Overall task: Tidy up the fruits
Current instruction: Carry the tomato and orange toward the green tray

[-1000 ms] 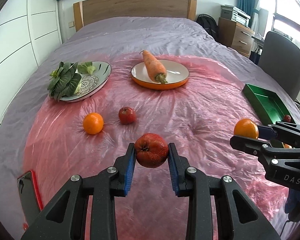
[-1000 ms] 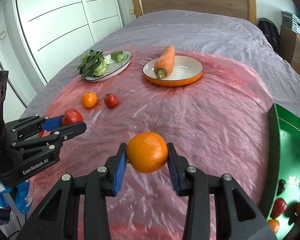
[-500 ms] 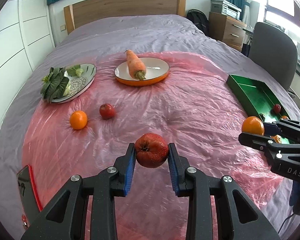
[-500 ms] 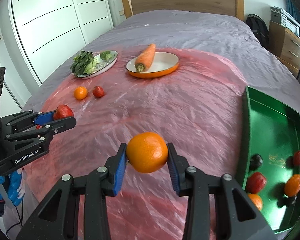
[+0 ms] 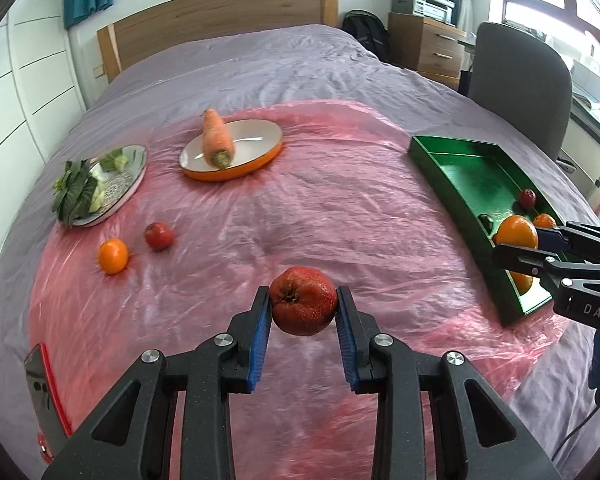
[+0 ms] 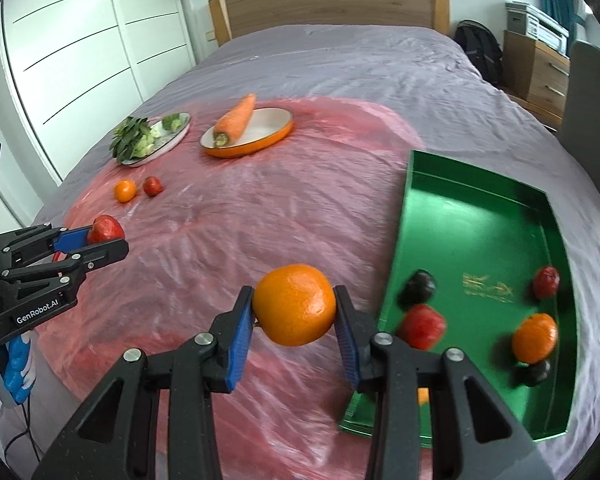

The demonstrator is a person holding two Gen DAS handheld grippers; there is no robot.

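My left gripper (image 5: 303, 312) is shut on a red apple (image 5: 302, 305), held above the pink plastic sheet (image 5: 320, 216) on the bed. My right gripper (image 6: 294, 312) is shut on an orange (image 6: 294, 304), just left of the green tray (image 6: 480, 216). The tray holds several fruits: a red one (image 6: 422, 326), an orange one (image 6: 534, 338), dark ones (image 6: 418, 286). In the left wrist view the right gripper (image 5: 540, 246) with its orange (image 5: 516, 232) hangs at the tray's near end (image 5: 452, 164). A small orange (image 5: 113, 255) and a red fruit (image 5: 159, 236) lie on the sheet at the left.
An orange-rimmed plate (image 5: 256, 148) carries a carrot (image 5: 217, 140); a patterned plate (image 5: 128, 184) holds leafy greens (image 5: 76, 192). A red-cased phone (image 5: 44, 384) lies at the near left. A grey chair (image 5: 520, 76) and wooden drawers (image 5: 428, 44) stand right of the bed.
Both grippers have moved to the right with their fruits. The green tray has come far more into view, and the plates and loose fruits have slid left.
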